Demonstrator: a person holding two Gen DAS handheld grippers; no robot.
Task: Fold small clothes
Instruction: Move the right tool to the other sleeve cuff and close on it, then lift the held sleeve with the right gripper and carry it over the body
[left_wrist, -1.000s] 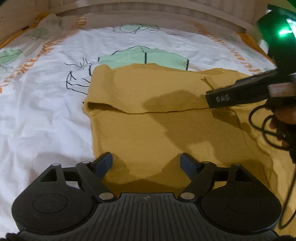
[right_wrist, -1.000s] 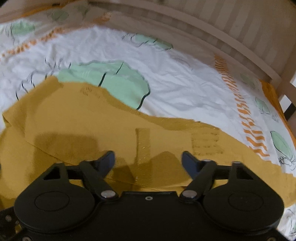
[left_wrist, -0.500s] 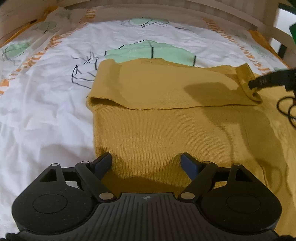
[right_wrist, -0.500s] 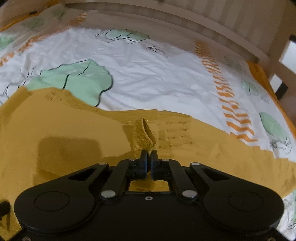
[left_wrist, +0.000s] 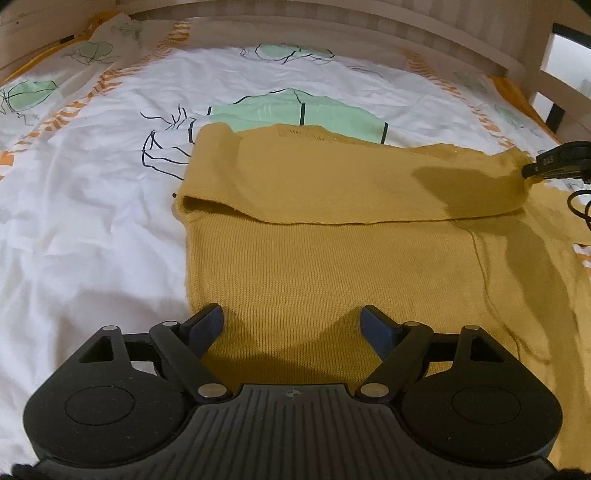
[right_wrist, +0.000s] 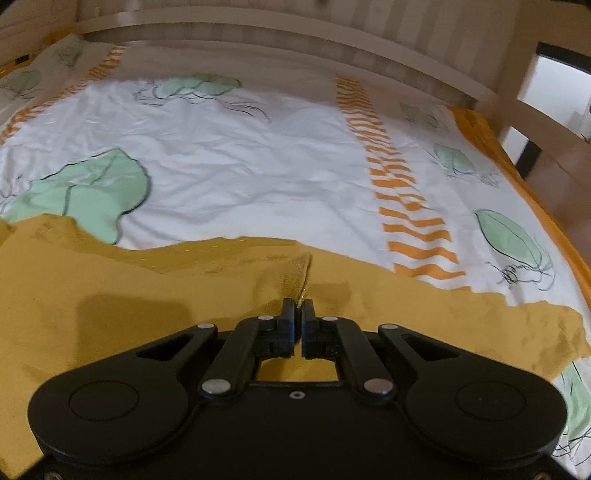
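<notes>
A mustard-yellow knitted garment (left_wrist: 332, 266) lies flat on the bed, its far part folded over toward me as a flap (left_wrist: 332, 181). My left gripper (left_wrist: 291, 325) is open just above the garment's near part, nothing between its fingers. My right gripper (right_wrist: 298, 308) is shut on a pinch of the yellow fabric (right_wrist: 295, 275), which rises in a small ridge from the pads. In the left wrist view the right gripper (left_wrist: 526, 171) holds the flap's right end at the far right.
The bed carries a white sheet (left_wrist: 92, 221) printed with green leaves and orange chevron stripes (right_wrist: 406, 206). A wooden bed rail (right_wrist: 295, 48) runs along the far side. A black cable (left_wrist: 580, 206) hangs at the right.
The right gripper shut on the flap's edge and carried it to the right, stretching the flap out. The left gripper stayed put and open.
</notes>
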